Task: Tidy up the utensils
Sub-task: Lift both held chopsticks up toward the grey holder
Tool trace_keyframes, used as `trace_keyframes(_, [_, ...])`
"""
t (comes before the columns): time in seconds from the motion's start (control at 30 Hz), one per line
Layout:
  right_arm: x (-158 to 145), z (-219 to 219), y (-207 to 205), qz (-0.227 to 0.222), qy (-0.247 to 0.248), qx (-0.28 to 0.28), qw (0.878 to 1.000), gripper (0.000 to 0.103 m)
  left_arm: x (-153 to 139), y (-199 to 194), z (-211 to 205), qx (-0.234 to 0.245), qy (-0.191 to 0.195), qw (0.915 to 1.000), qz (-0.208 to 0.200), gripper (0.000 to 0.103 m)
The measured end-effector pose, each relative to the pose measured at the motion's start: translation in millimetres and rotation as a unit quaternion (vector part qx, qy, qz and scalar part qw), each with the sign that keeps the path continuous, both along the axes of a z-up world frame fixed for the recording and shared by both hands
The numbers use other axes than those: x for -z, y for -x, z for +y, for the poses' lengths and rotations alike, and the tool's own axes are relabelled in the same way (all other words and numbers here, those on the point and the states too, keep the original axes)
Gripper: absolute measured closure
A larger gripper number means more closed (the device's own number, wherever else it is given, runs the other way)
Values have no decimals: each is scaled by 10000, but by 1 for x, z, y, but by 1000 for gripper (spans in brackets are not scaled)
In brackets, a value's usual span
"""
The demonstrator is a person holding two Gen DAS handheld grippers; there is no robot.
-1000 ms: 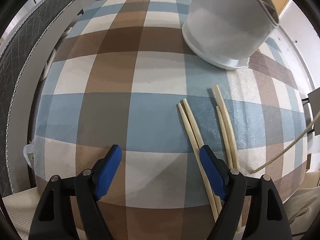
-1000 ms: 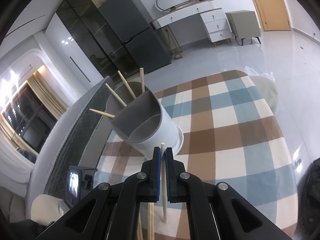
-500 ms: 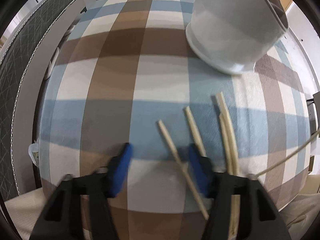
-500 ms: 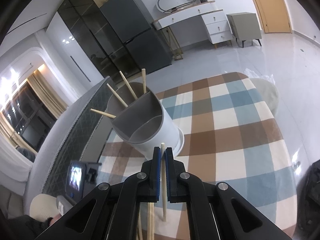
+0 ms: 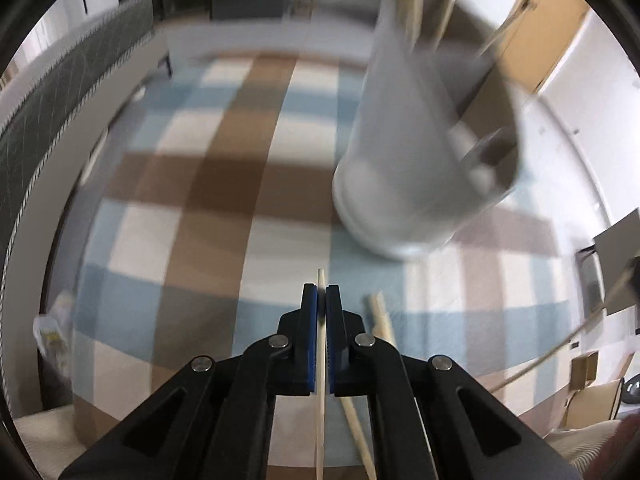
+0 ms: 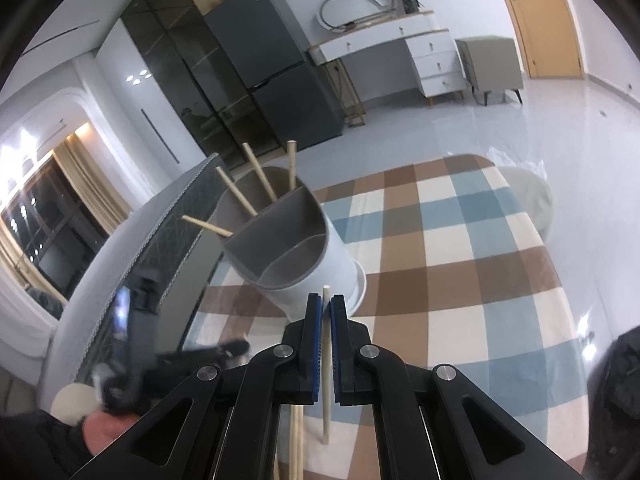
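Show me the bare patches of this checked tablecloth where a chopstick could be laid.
Free: the tablecloth right of the utensil holder, out to the table edge, and the cloth left of it in the left wrist view. Crowded: the near edge, where loose chopsticks lie beside the left gripper and right gripper.

Plaid cloth (image 6: 460, 264), brown, blue and cream checks, covers table in lower right of right wrist view. Dark fridge (image 6: 276, 80) stands upper centre, glass-front black cabinet (image 6: 180, 76) to its left. White desk with drawers (image 6: 404, 52) upper right, grey side cabinet (image 6: 490, 66) just beside it. Yellow door (image 6: 536, 20) far upper right. Quilted grey headboard (image 6: 140, 248) at left, curtains (image 6: 86, 180) behind. Glossy pale floor (image 6: 540, 128) at right.
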State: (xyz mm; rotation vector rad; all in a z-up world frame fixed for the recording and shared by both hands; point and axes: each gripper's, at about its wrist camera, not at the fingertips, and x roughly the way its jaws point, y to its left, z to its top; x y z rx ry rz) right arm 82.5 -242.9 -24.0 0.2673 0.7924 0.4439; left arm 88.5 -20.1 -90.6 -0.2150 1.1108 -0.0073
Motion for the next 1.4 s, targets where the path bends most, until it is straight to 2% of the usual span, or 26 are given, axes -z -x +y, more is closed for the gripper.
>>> trace_keyframes(0.1, [-7, 8, 14, -241, 157, -60, 9996, 99, -24, 16, 5, 8, 177, 9982, -573, 103])
trace_keyframes(0.2, [-11, 11, 22, -378, 231, -67, 9990, 99, -40, 29, 2, 94, 198, 9943, -1039, 103])
trace_keyframes(0.3, [-18, 16, 32, -619, 358, -67, 9974, 99, -48, 44, 0, 212, 161, 9903, -1366, 103])
trace_keyframes(0.4, [-21, 18, 41, -739, 368, -41, 9966, 100, -55, 41, 9, 316, 167, 9871, -1560, 103])
trace_keyframes(0.67, [-23, 31, 64, -830, 545, -24, 9951, 100, -64, 49, 9, 531, 239, 9844, -1660, 103])
trace_keyframes(1.07, [-33, 32, 75, -908, 423, 194, 9948, 100, -67, 46, 13, 697, 234, 9865, -1463, 103])
trace_keyframes(1.4, [-52, 28, 72, -1083, 294, 320, 9932, 100, -96, 41, 12, 997, 124, 9834, -1513, 103])
